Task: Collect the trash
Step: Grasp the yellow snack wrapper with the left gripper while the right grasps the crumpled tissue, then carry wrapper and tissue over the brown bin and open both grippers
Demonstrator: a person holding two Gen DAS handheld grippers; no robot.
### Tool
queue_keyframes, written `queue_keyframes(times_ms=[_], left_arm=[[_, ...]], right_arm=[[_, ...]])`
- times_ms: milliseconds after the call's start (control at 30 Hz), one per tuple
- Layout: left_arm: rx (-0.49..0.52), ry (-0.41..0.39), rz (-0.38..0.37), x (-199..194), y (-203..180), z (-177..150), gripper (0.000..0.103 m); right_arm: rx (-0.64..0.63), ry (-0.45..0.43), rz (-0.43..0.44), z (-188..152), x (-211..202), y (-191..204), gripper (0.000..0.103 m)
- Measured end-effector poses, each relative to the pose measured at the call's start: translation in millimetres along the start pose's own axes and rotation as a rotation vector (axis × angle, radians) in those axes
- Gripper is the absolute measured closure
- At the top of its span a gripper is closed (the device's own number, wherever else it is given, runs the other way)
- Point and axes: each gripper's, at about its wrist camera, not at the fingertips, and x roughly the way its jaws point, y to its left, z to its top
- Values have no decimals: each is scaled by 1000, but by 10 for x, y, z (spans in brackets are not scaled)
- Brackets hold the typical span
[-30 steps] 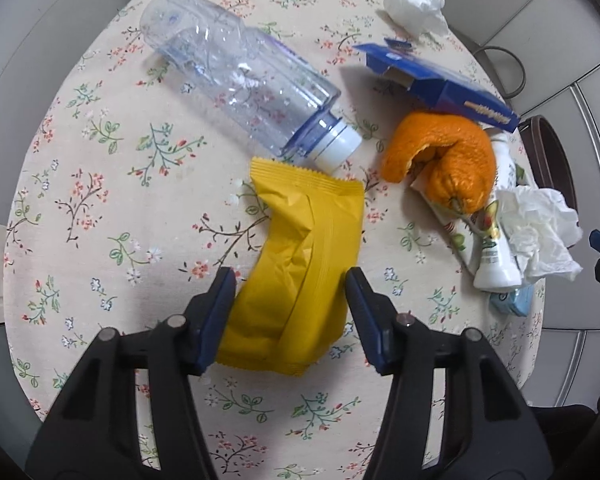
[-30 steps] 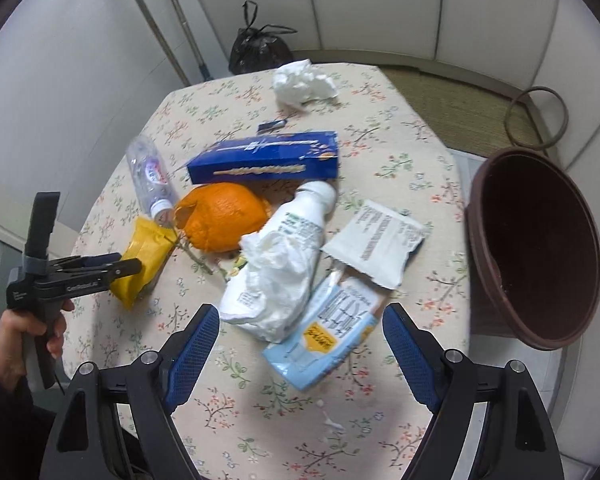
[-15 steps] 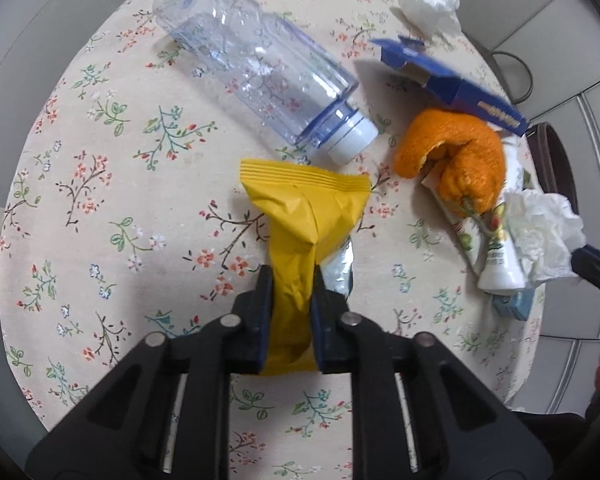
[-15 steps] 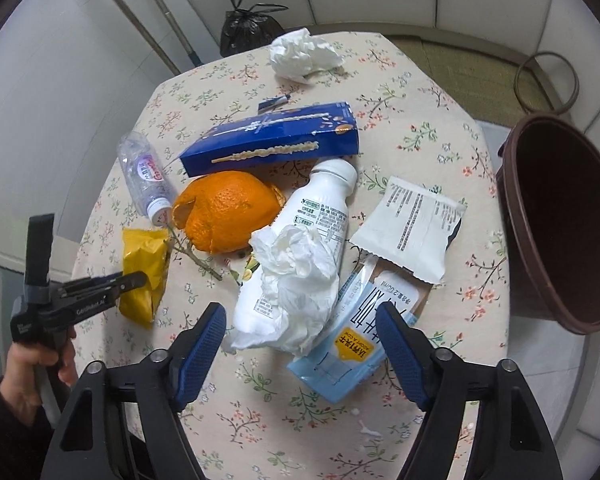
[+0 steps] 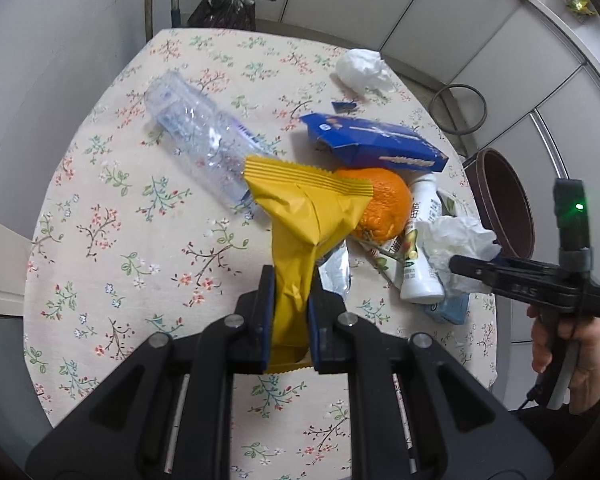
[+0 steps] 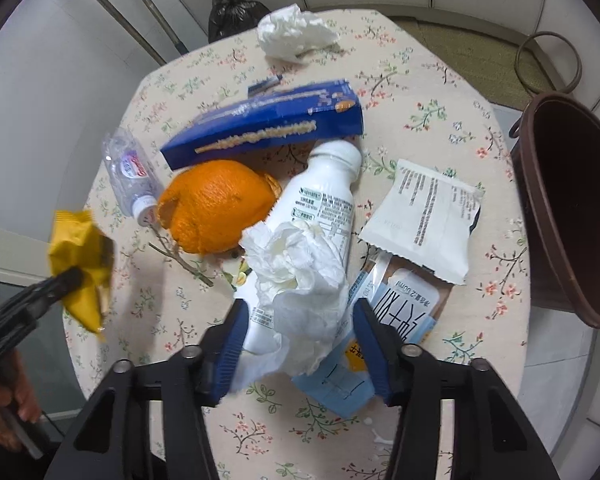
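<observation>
1. On the left of the flowered table [image 5: 112, 216], a clear plastic bottle [image 5: 198, 136] lies on its side, its capped end pointing toward the middle of the litter
2. Just right of the bottle, the left gripper [image 5: 291, 312] is clamped on a yellow wrapper [image 5: 304, 216], which hangs crumpled between the blue pads and is lifted clear of the cloth; its torn silver inside shows on the right
3. Behind the wrapper sit an orange peel [image 6: 216, 204] and a flattened blue box [image 6: 268, 124], the box touching the peel's far side
4. At the far edge lies a crumpled tissue [image 6: 294, 34], with a black bag [image 6: 236, 10] on the floor beyond the table
5. In the middle, the right gripper [image 6: 300, 340], whose jaws have just been closing, stands around a second crumpled tissue [image 6: 300, 276] lying on a white bottle [image 6: 324, 204]; whether its pads already press the tissue I cannot tell
6. Right of that lie a pale blue packet [image 6: 396, 320] and a white sachet [image 6: 424, 220], overlapping
7. At the far right, beside the table edge, stands a brown bin [image 6: 560, 208]
</observation>
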Motion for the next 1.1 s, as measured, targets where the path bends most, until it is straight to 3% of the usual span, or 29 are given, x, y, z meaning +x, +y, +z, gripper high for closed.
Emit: queue_keyframes(times_ms=[167,267,633,867,1100], left_arm=[[31,-28,23,-68,-69,-6,87],[39,-41,30,-109,-87,-8,87],[56,-137,-5,-440,-277,40,87],[126,-218,-30,-609,-652,75,87],[194,-236,-79,-602,-1171,117,87]], right_arm=[[24,-13,-11,12,12,-36,81],[26,-38,-8,20,-70,-34,85],[22,-157,39,-29,-734,-184,87],[68,-271,57,-138,-1286,-520,87],[129,-357,28,-253,-1681,-985,87]])
